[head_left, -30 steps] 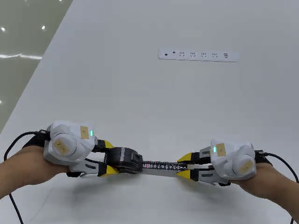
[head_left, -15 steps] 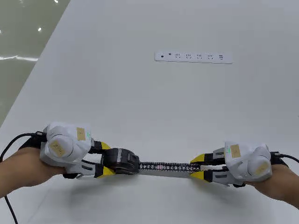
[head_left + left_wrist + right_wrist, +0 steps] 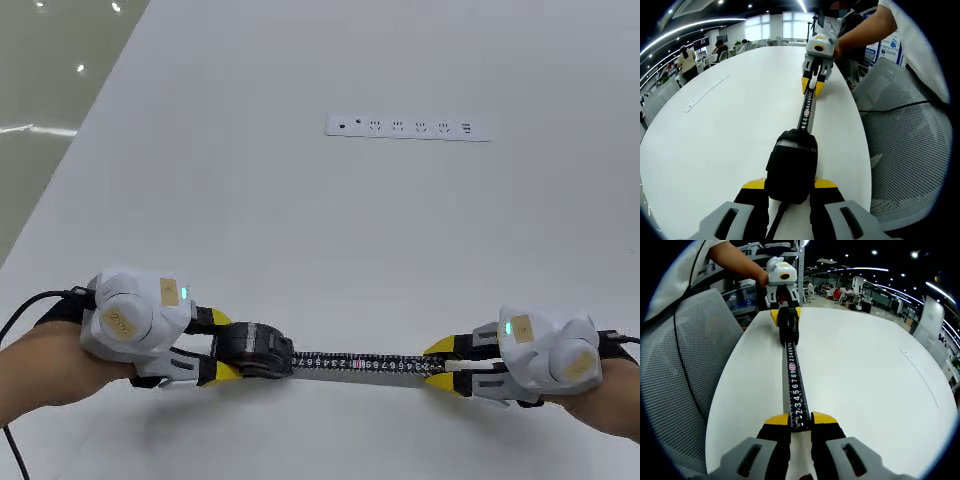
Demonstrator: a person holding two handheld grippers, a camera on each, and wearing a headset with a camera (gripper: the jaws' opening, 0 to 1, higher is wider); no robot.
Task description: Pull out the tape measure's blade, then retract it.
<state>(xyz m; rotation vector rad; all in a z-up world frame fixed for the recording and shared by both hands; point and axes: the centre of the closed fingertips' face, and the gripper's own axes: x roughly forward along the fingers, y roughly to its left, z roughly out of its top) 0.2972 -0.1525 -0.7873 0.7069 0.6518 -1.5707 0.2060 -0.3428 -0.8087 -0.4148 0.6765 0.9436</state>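
Note:
A black tape measure case rests low over the white table, held between the yellow-tipped jaws of my left gripper. Its black blade with white numbers runs straight to the right, and my right gripper is shut on the blade's end. From the left gripper view the case sits between my jaws, the blade stretching away to the right gripper. From the right gripper view the blade leads to the case, with my right gripper clamped on its tip.
A white power strip lies flat on the table far ahead. The table's left edge drops to a glossy floor. A mesh chair stands close to the table's near edge, and people sit at distant desks.
The right gripper has moved right with the blade's end, and the drawn-out length of blade has grown. The left gripper and case shifted slightly left.

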